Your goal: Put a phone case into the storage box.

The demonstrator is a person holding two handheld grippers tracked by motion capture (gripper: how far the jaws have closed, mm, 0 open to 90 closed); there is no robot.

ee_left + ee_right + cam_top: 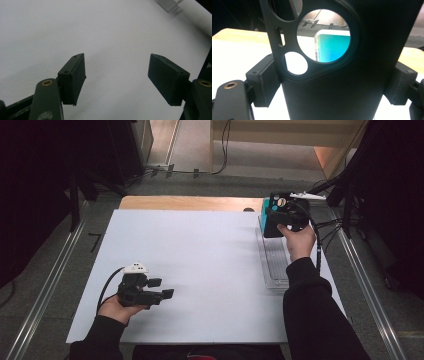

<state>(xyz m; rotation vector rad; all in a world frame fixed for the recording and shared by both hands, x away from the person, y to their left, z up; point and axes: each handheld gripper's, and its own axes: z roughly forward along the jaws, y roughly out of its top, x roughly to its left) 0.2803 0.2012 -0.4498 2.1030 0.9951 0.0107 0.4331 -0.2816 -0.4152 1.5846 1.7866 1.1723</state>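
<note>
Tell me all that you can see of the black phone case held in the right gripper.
The black phone case looks like matte, smooth plastic. Its camera end has one large round cutout, a smaller round hole and a narrow slot. It stands upright between the two pads of the right gripper, which press on its side edges, above the far end of the clear tray. A teal object shows through the large cutout.

A clear tray [274, 265] lies along the white board's [200, 265] right side, near its edge.
</note>
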